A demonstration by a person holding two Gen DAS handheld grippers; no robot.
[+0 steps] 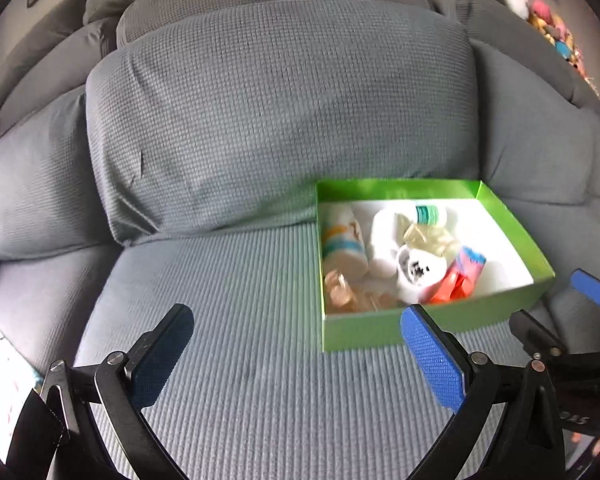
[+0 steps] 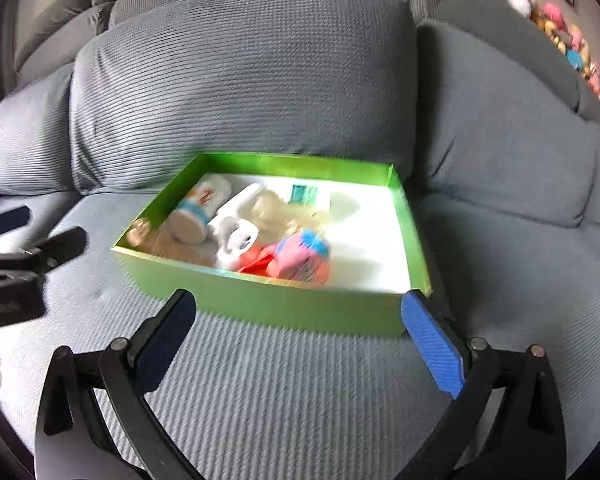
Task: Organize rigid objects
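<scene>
Left wrist view: the left gripper (image 1: 296,354), black-armed with blue textured pads, hangs over the grey ribbed sofa seat cushion (image 1: 228,320) with its fingers spread wide and nothing between them. Its right-hand pad overlaps the near wall of an open green cardboard box with a white floor (image 1: 360,336), which sits toward the right side of the seat cushion, its far wall against the grey waffle-textured back cushion (image 1: 276,120). Inside the box, a white cylindrical tub with blue and orange bands (image 1: 342,242) lies along the left wall. Beside it lie a white plastic bottle (image 1: 384,236), a clear crinkled plastic piece (image 1: 428,236) and a small white container with a teal label (image 1: 428,214). A red and pink packet with a blue end (image 1: 460,274) lies near the front wall, and pale peach translucent pieces (image 1: 348,292) fill the front left corner. The right gripper (image 1: 560,312) shows at the right edge, just right of the box's front right corner, its fingers parted. Plush toys (image 1: 548,20) line the top right corner.

Right wrist view: blurred. The right gripper (image 2: 298,332) is open and empty above the seat cushion, its pads flanking the box's near wall without gripping it. The green box sits centred on the seat, its contents bunched in its left half. The left gripper (image 2: 24,228) enters from the left edge, clear of the box.
</scene>
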